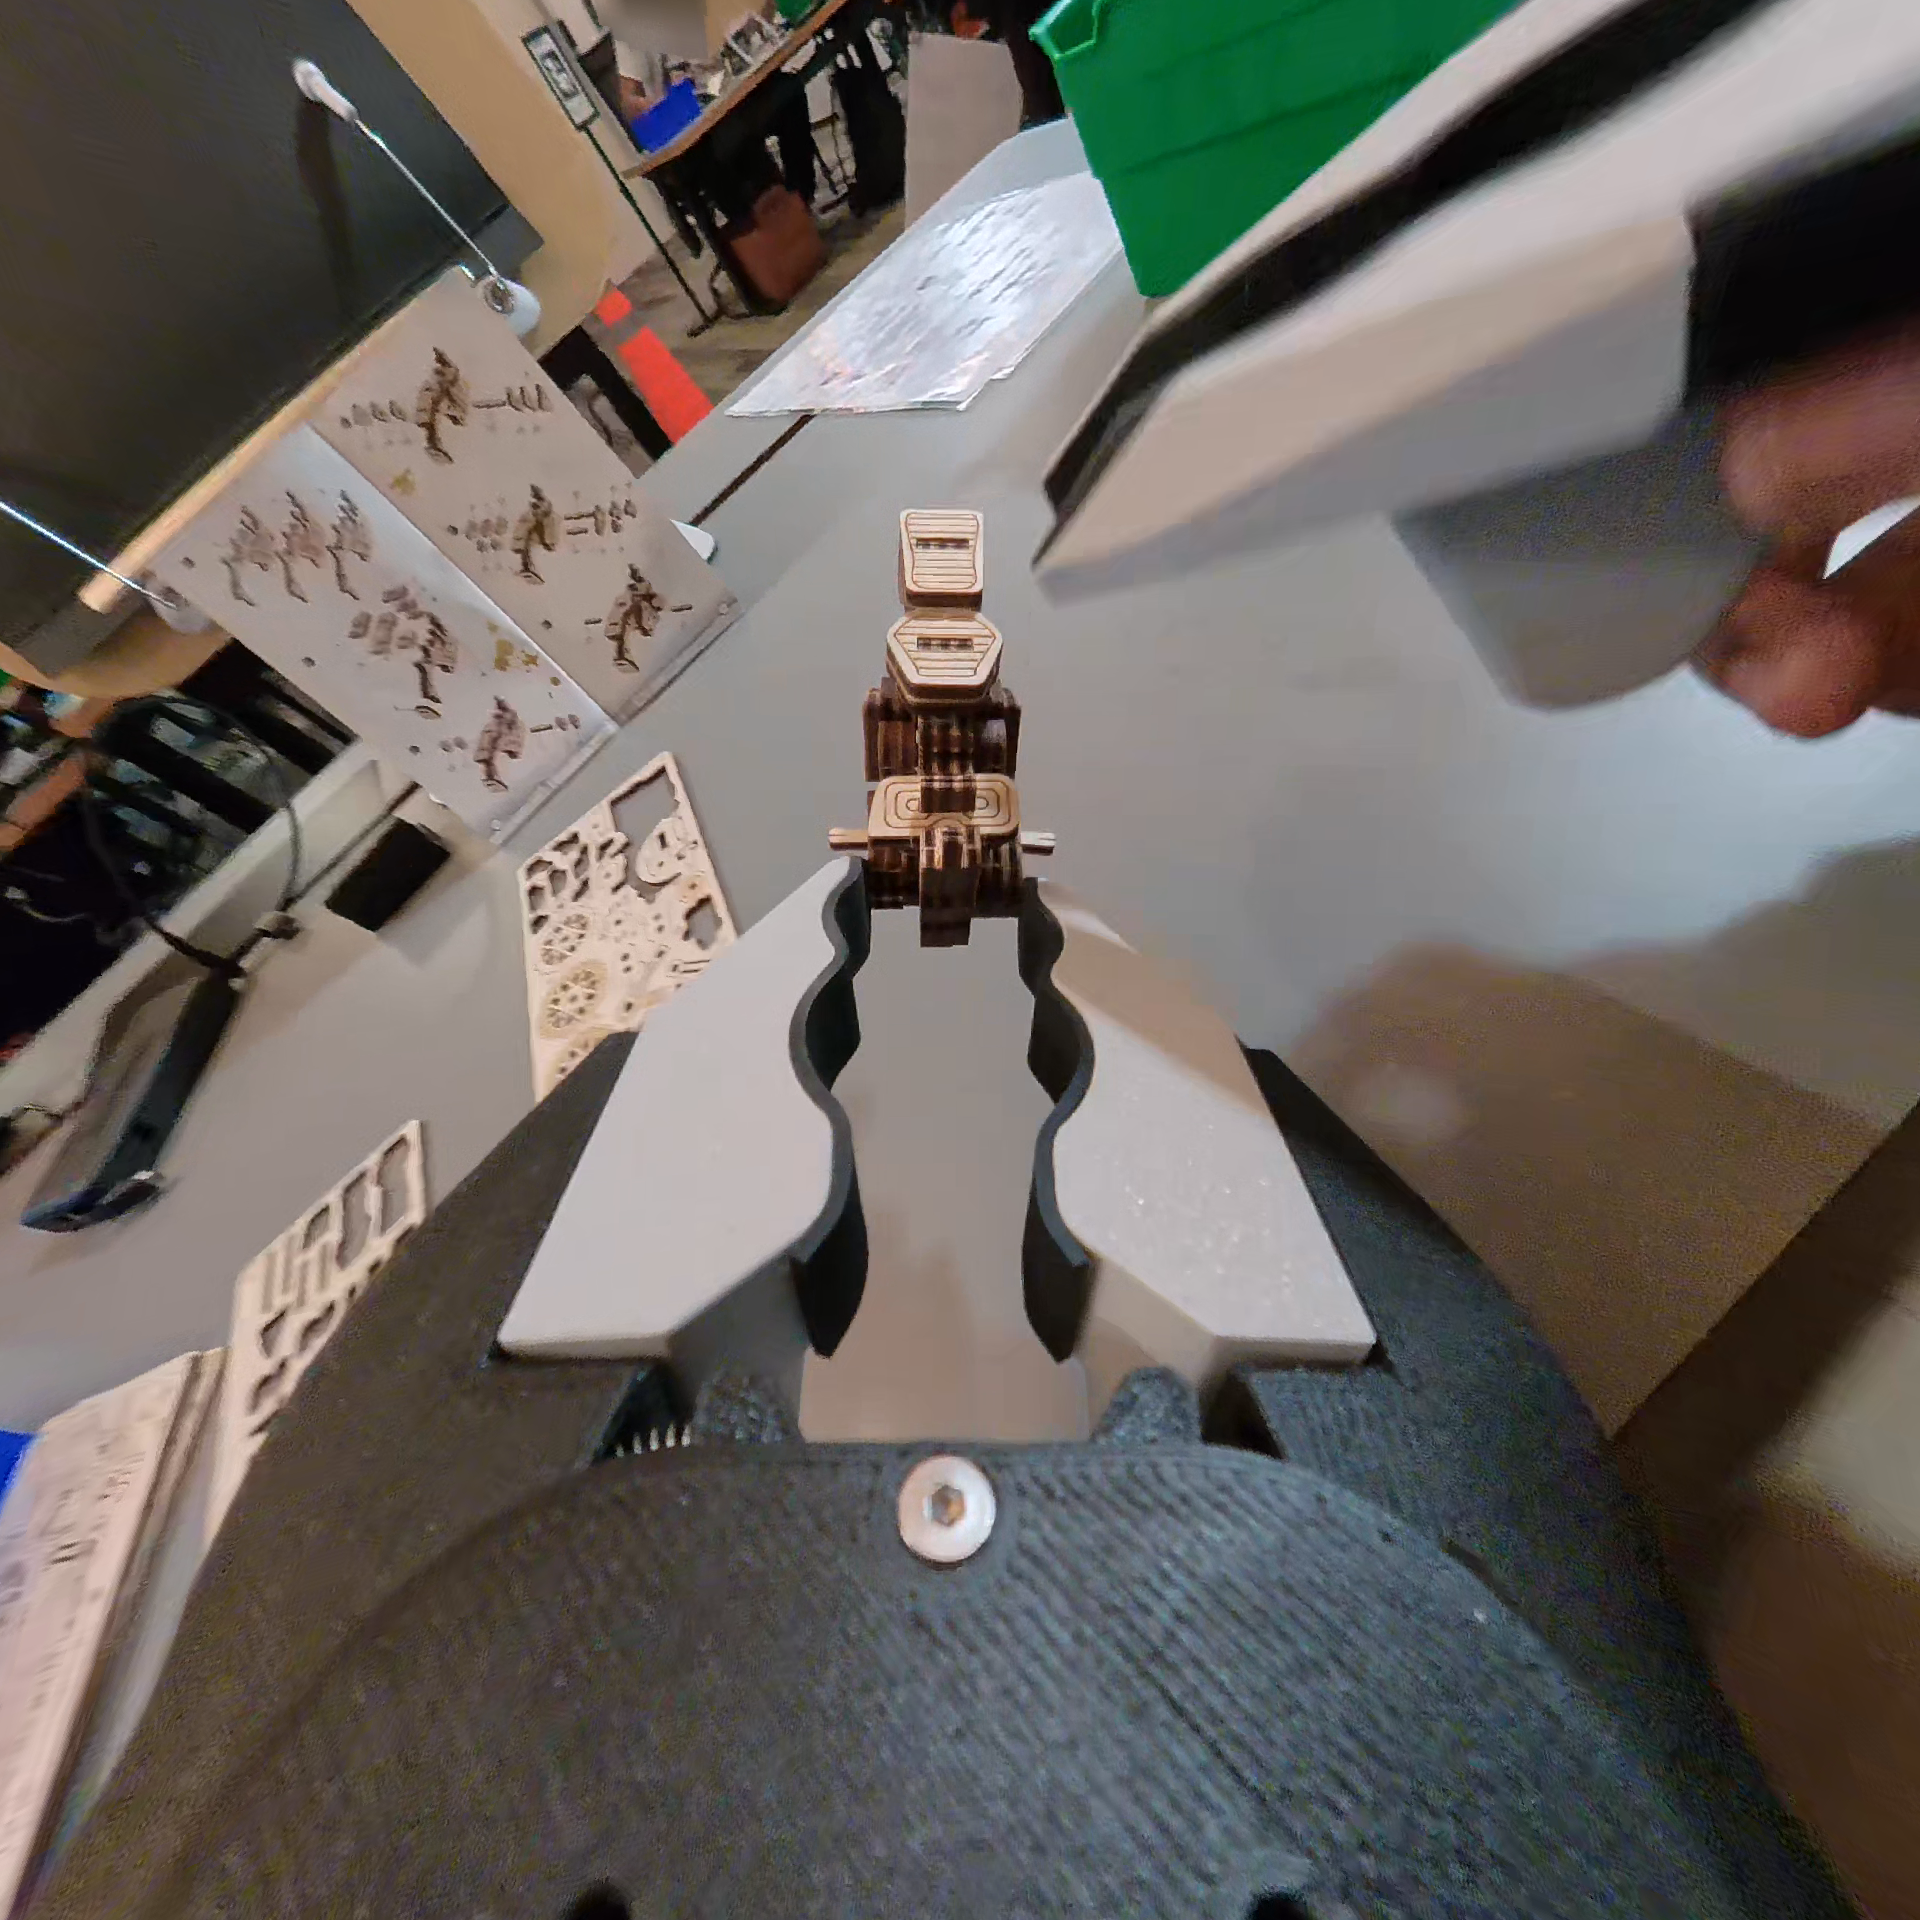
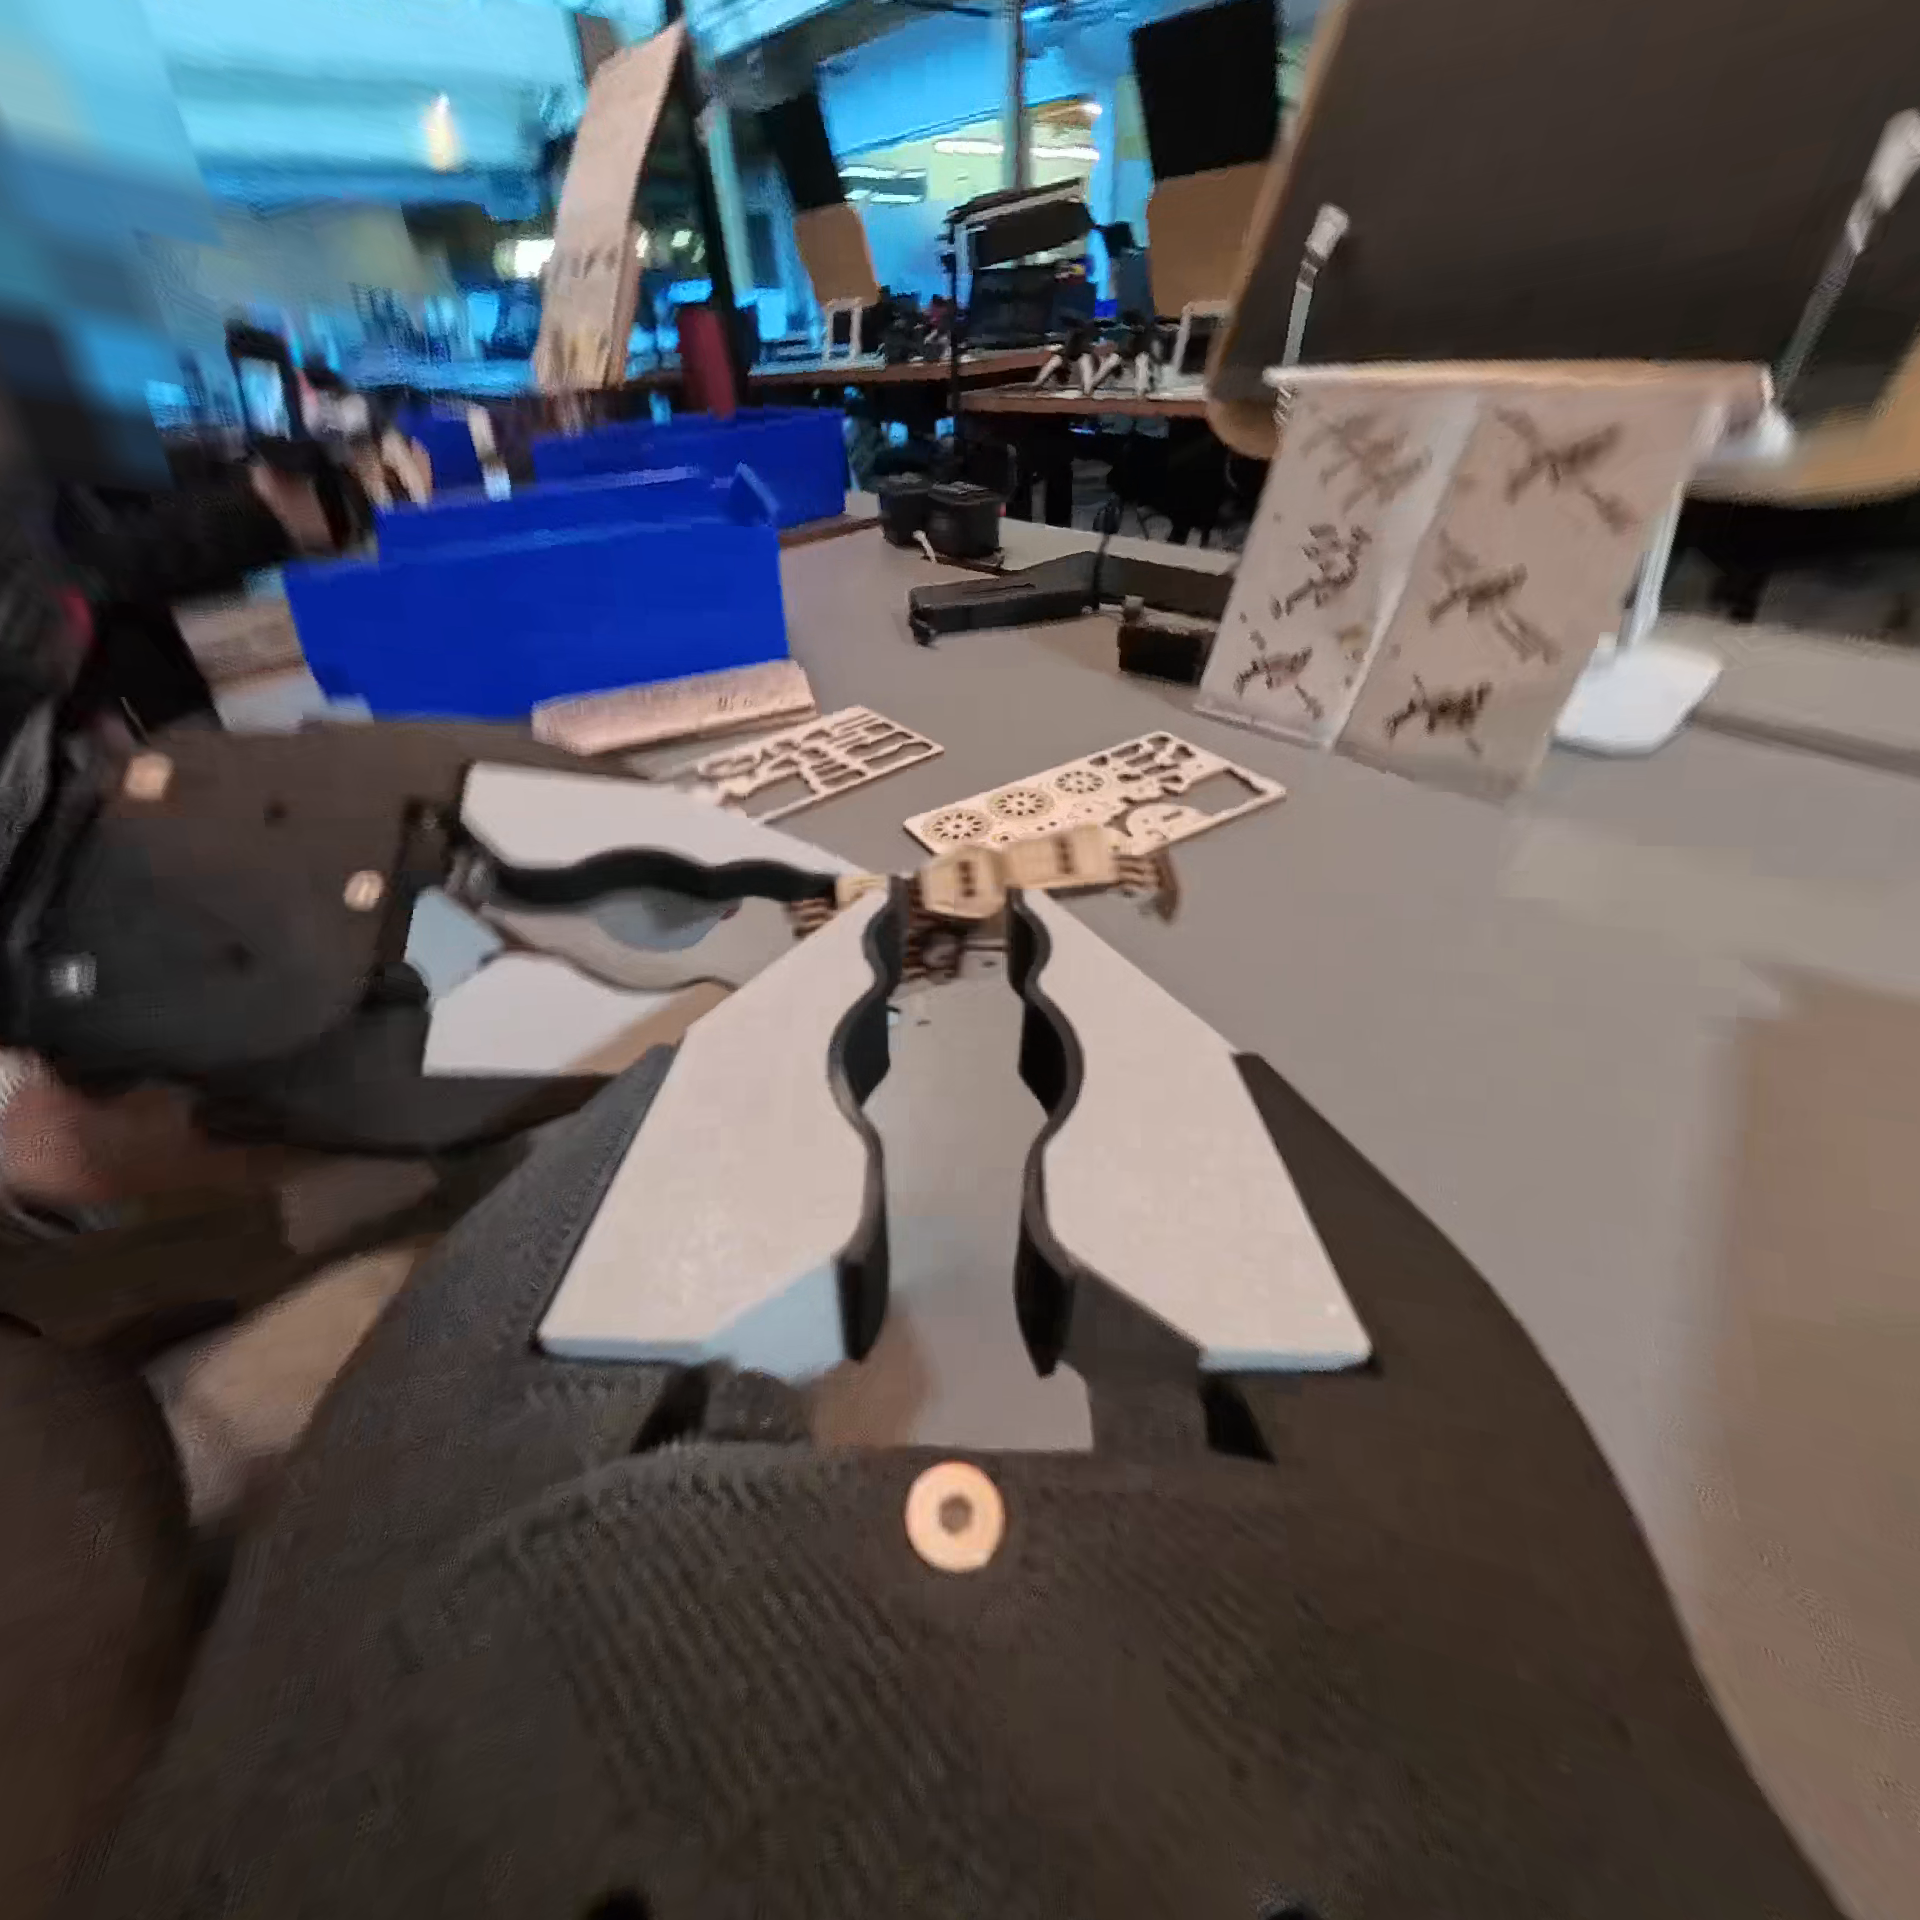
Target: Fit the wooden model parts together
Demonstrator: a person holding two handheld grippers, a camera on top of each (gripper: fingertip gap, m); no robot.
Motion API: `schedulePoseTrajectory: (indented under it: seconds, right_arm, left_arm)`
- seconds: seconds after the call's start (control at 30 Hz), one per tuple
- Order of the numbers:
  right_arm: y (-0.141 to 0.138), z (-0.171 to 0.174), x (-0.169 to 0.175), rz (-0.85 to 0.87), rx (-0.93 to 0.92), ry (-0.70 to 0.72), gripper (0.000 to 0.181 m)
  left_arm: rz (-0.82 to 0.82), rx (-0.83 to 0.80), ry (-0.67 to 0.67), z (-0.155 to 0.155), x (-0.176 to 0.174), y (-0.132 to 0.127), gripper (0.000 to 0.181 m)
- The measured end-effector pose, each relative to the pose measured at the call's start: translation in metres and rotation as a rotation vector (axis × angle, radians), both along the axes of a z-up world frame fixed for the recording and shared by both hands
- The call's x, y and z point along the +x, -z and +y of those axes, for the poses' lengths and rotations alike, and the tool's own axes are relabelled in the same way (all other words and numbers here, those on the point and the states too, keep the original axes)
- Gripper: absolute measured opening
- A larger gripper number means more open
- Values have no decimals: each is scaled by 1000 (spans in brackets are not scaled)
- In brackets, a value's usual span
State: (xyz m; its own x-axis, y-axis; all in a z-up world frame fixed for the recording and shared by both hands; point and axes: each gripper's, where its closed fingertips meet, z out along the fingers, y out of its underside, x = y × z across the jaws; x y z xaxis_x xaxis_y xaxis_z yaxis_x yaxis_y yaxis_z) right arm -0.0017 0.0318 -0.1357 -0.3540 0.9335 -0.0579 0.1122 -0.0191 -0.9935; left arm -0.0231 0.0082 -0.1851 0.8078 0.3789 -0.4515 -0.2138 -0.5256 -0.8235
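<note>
The left gripper (image 1: 943, 894) pinches the wooden model (image 1: 940, 748) by its base, held above the surface (image 1: 1247, 748), likely to steady it. The right gripper (image 2: 951, 920) has its fingers spread, seemingly empty, tips flanking the model, probably lining up.

Left gripper (image 1: 943, 894) clamped, right gripper (image 2: 948, 920) agape
</note>
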Motion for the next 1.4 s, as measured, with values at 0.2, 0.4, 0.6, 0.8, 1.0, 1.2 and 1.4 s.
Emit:
schedulePoseTrajectory:
  seconds: [0.2,0.4,0.6,0.8,1.0,1.2,1.4]
  right_arm:
    - [9,19,-6,-238,-680,-45,31]
    - [27,25,-8,-354,-962,-31,36]
    - [33,25,-9,-394,-1061,-39,33]
    - [34,28,-8,-402,-1142,-58,16]
    - [28,26,-7,-384,-1120,-99,15]
    - [22,33,-8,-342,-1022,-98,14]
    - [15,44,-10,-297,-980,-111,13]
  left_arm:
    - [242,-137,-5,1,0,2,26]
    - [391,-221,-9,2,1,4,27]
    - [583,-303,12,6,8,4,27]
    - [688,-324,28,10,16,3,28]
    - [742,-276,12,9,14,-3,28]
    - [692,-223,-17,6,10,-4,39]
    - [388,-163,-2,1,4,13,44]
